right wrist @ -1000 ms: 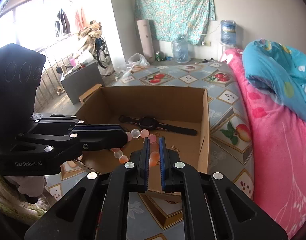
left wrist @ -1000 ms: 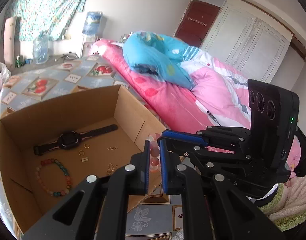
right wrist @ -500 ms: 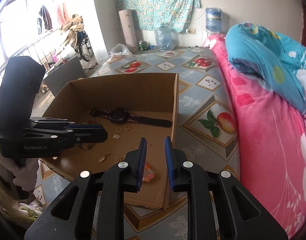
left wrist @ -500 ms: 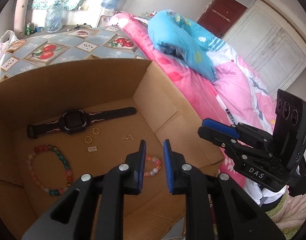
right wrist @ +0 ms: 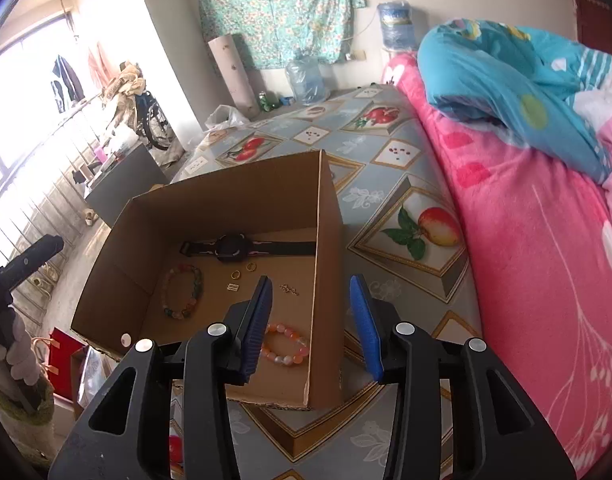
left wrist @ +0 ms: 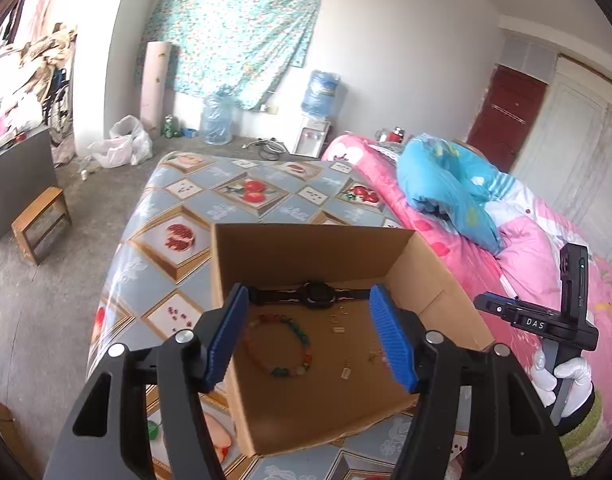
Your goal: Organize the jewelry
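Our left tongs (left wrist: 311,336) and right tongs (right wrist: 311,320) have just been opening and stand empty above the cardboard box (right wrist: 325,216), pink bracelet (right wrist: 286,346) inside.

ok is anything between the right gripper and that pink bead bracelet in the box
Nothing visible lies over the pink bead bracelet; it sits bare on the floor of the cardboard box, close to the right-hand wall. The open right gripper straddles that wall, so one finger would meet the wall on a straight descent.

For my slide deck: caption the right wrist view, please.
Open tongs above a cardboard box holding a watch and bracelets.
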The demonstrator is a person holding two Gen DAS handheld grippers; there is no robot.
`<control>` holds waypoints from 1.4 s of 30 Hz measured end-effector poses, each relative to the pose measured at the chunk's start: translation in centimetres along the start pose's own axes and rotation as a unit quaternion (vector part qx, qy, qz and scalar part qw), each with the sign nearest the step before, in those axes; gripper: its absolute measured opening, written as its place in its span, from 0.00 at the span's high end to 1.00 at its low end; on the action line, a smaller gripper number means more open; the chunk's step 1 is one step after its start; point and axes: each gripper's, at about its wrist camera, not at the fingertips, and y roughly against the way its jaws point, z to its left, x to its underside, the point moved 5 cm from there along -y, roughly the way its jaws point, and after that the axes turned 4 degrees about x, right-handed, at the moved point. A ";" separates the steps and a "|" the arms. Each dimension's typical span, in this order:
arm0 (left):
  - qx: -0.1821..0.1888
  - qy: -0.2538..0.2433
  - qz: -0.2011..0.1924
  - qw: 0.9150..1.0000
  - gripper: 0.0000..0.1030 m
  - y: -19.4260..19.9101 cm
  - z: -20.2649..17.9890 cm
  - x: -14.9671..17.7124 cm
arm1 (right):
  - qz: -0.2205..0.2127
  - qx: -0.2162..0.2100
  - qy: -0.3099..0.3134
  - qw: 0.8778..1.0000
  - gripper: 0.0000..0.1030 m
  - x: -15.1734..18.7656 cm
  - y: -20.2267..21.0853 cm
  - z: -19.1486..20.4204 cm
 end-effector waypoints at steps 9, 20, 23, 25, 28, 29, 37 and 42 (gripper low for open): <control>0.026 0.109 0.067 0.991 0.35 -2.2 4.8 5.5 | 0.085 -0.033 -0.048 0.995 0.62 2.1 -3.0 0.2; 0.027 0.112 0.087 0.990 0.33 -3.5 4.3 7.3 | 0.091 -0.022 -0.067 0.993 0.62 4.3 -1.4 1.5; 0.030 0.119 0.085 0.989 0.33 -3.0 4.4 7.5 | 0.090 -0.022 -0.069 0.993 0.62 4.8 -1.1 1.7; 0.027 0.114 0.088 0.989 0.33 -2.7 4.1 7.8 | 0.089 -0.019 -0.068 0.994 0.62 5.0 -0.9 1.7; 0.023 0.102 0.092 0.990 0.32 -2.2 2.8 8.5 | 0.089 -0.013 -0.070 0.993 0.62 5.2 -0.6 1.4; 0.024 0.100 0.092 0.990 0.31 -2.0 2.5 8.8 | 0.089 -0.008 -0.068 0.994 0.62 5.3 -0.5 1.2; 0.020 0.093 0.087 0.992 0.30 -1.0 1.0 10.7 | 0.086 0.000 -0.067 0.994 0.62 6.5 0.8 0.5; 0.016 0.089 0.081 0.993 0.30 -0.8 0.8 10.9 | 0.072 0.008 -0.053 0.996 0.62 7.1 1.1 0.7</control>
